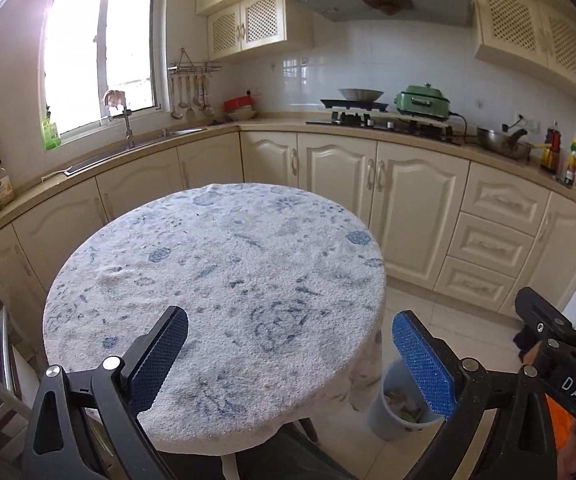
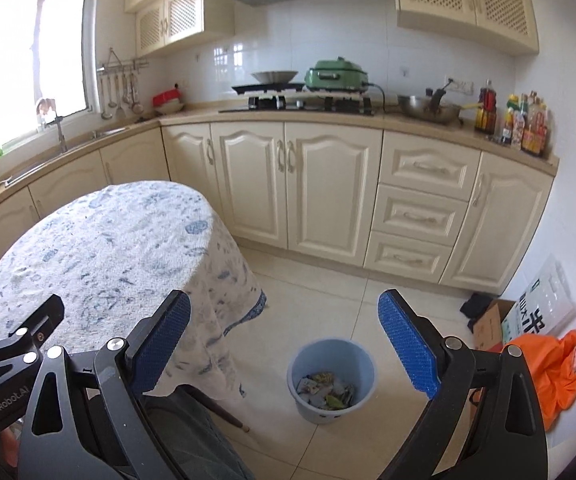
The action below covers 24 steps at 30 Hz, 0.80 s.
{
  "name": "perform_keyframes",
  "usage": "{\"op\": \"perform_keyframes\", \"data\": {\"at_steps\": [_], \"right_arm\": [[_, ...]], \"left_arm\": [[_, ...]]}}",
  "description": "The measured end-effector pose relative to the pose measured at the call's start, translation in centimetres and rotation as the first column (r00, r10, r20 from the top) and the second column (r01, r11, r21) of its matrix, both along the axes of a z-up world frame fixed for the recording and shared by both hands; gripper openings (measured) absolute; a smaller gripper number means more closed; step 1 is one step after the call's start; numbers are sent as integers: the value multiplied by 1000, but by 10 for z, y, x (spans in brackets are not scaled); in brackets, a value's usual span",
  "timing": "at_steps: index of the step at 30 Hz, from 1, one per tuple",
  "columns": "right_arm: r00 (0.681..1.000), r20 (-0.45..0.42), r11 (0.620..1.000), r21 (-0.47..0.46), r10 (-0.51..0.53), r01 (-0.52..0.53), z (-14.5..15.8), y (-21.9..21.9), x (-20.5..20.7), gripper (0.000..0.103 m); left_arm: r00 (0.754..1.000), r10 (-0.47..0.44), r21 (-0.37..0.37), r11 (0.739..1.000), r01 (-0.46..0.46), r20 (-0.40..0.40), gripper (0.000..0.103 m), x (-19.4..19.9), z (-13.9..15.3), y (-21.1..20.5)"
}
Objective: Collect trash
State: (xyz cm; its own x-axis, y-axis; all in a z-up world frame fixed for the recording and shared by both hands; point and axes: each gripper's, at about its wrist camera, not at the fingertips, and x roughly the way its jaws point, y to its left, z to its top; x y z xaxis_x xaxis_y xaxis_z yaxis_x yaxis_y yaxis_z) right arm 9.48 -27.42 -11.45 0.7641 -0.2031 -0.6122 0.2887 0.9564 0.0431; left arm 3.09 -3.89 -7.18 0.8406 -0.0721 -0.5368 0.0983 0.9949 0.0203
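- Both claws stand wide apart with nothing between their blue pads: the left gripper [image 1: 290, 334] hangs over the near edge of the round table [image 1: 215, 264], and the right gripper [image 2: 283, 334] hangs over the floor just beside that table.
- Down on the pale tiles, close to the hanging edge of the blue-and-white tablecloth [image 2: 223, 280], stands a light blue bin [image 2: 331, 380].
- Crumpled wrappers and scraps, the trash [image 2: 326, 390], lie in the bottom of the bin.
- From the left wrist view the bin [image 1: 388, 412] peeks out between the cloth and the right-hand finger [image 1: 422, 360].
- An orange bag [image 2: 552, 376] sits slumped on the floor by the wall, next to a cardboard box [image 2: 488, 328].
- Along the far counter I can see a green cooker [image 2: 334, 72] and a metal pan [image 2: 428, 110].
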Motion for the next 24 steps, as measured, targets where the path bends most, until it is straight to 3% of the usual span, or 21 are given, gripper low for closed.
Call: {"op": "perform_keyframes", "data": {"at_steps": [9, 24], "right_arm": [[997, 73, 999, -46, 16, -12, 17, 18, -18, 102], [992, 106, 997, -31, 70, -67, 25, 22, -27, 103]], "left_arm": [[993, 46, -14, 999, -45, 106, 101, -45, 19, 11], [991, 57, -66, 997, -49, 123, 101, -57, 27, 25]]}}
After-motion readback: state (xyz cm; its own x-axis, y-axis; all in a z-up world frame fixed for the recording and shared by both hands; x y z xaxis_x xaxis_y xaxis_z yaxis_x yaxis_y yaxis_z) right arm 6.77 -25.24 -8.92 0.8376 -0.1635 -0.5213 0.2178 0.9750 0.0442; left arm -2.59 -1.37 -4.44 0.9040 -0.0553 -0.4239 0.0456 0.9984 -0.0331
